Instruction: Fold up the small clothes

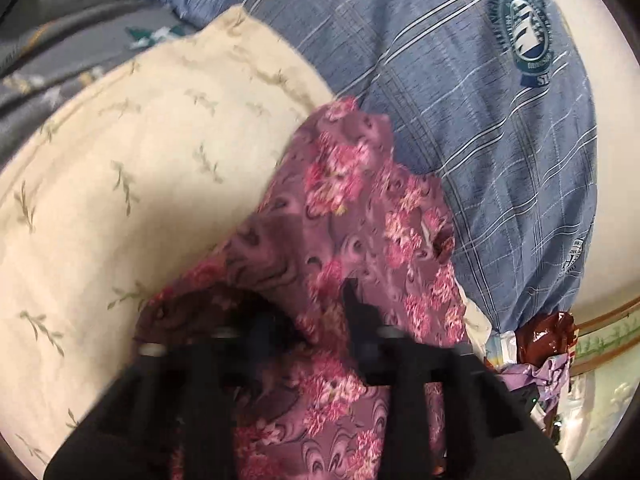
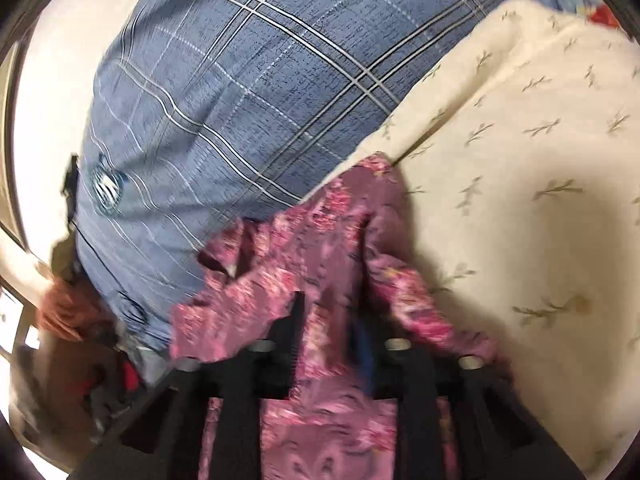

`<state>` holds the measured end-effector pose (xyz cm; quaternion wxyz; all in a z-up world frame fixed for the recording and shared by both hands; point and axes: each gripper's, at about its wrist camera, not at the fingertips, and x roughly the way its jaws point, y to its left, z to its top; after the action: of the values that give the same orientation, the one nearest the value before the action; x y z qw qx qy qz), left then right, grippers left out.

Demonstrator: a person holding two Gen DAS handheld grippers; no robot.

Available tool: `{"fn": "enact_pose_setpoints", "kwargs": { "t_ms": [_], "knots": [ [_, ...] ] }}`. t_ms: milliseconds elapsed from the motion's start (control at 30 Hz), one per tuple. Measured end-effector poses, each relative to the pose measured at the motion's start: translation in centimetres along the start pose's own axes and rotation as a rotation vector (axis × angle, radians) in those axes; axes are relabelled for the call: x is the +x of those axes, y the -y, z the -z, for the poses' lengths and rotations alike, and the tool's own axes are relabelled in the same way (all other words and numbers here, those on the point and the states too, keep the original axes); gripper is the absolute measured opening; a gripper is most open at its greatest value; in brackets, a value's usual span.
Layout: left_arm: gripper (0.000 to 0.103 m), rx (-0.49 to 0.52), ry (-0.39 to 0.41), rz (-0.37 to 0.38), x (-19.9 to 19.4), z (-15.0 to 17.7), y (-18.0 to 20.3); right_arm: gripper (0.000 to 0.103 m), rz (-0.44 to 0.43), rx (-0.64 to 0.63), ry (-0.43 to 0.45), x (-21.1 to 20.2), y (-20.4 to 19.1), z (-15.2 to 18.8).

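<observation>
A small purple garment with pink flowers (image 1: pixel 360 216) hangs bunched between the fingers of my left gripper (image 1: pixel 316 312), which is shut on its cloth. The same garment (image 2: pixel 320 248) fills the middle of the right wrist view, and my right gripper (image 2: pixel 332 320) is shut on it too. Cloth drapes over both grippers and hides most of the fingertips. The garment is lifted over the bed, crumpled, with folds falling toward me. Both views are motion-blurred.
A cream pillow with a leaf print (image 1: pixel 140 184) (image 2: pixel 520 160) lies beside a blue plaid pillow with a round badge (image 1: pixel 480 120) (image 2: pixel 240 100). Grey bedding (image 1: pixel 60 52) is at the far left. Crumpled clothes and a brown item (image 1: pixel 544 336) lie at the bed's edge.
</observation>
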<state>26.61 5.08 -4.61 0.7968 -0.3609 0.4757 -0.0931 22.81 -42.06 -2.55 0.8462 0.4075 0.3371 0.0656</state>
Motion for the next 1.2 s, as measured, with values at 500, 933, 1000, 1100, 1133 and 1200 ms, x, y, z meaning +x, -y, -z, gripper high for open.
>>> {"fn": "enact_pose_setpoints", "kwargs": {
  "t_ms": [500, 933, 1000, 1100, 1133, 1200],
  "knots": [
    [0.031, -0.022, 0.045, -0.127, -0.3, -0.2, -1.0, 0.018, 0.198, -0.316, 0.125, -2.8, -7.9, -0.5],
    [0.032, -0.040, 0.037, -0.091, -0.4, -0.5, -1.5, 0.048, -0.056, -0.694, -0.430, 24.5, -29.3, 3.9],
    [0.032, -0.044, 0.033, -0.083, -0.5, -0.6, -1.6, 0.048, -0.052, -0.712, -0.513, 26.1, -29.1, 5.1],
    [0.032, -0.067, 0.057, -0.086, -1.3, -0.5, -1.8, 0.005, -0.060, -0.904, -0.546, 26.6, -31.4, 7.7],
    [0.032, -0.065, 0.067, -0.097, -1.5, -0.5, -1.7, 0.005, -0.109, -0.929, -0.496, 25.7, -32.0, 7.9],
    [0.032, -0.057, 0.073, -0.122, -1.4, -0.6, -1.8, 0.005, -0.129, -0.890, -0.396, 25.5, -32.4, 7.4]
  ]
}}
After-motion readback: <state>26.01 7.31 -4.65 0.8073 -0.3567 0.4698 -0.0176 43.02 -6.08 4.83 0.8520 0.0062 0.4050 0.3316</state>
